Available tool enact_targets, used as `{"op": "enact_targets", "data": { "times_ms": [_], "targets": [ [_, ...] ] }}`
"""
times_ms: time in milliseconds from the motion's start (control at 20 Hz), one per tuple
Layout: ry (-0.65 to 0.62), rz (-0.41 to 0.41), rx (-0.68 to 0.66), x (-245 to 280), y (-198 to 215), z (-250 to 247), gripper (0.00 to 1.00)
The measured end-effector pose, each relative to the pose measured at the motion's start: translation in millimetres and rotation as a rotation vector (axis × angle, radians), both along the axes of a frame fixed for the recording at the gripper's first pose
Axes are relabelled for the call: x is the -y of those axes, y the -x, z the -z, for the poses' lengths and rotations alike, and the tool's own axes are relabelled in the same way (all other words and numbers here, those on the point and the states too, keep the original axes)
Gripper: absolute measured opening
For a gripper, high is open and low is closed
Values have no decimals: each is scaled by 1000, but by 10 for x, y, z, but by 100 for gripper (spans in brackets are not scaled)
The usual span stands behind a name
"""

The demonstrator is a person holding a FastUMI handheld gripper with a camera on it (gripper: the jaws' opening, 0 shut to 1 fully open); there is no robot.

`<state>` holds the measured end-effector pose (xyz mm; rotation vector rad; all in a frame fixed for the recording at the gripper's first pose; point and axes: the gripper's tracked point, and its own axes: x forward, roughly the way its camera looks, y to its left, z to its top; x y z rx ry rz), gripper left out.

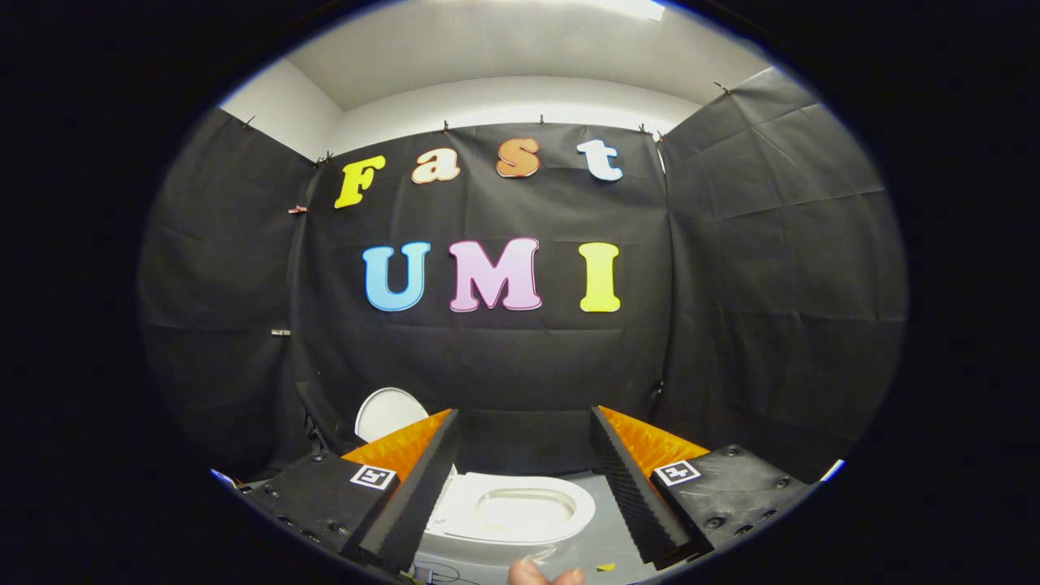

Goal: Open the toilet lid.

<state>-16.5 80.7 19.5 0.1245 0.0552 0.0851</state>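
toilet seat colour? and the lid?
Both white. Gripper view: toilet seat lies between the open hand-held gripper's fingers; lid stands raised beyond the left finger.

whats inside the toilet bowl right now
The lid stands up, so the toilet is open between the spread fingers of the tool. Inside the seat ring only pale bowl wall shows; the bottom is hidden by the near rim.

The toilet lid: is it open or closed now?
Open: the toilet lid stands upright beyond the tool, and the seat shows bare between its open fingers.
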Motion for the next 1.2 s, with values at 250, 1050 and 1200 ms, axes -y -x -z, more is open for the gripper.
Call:
{"op": "enact_targets", "data": {
  "times_ms": [250,1050,1200],
  "targets": [
    [15,-4,-11,34,-12,108,100],
    [-3,-14,-5,46,12,105,99],
    [5,-21,-8,13,11,129,99]
  ]
}}
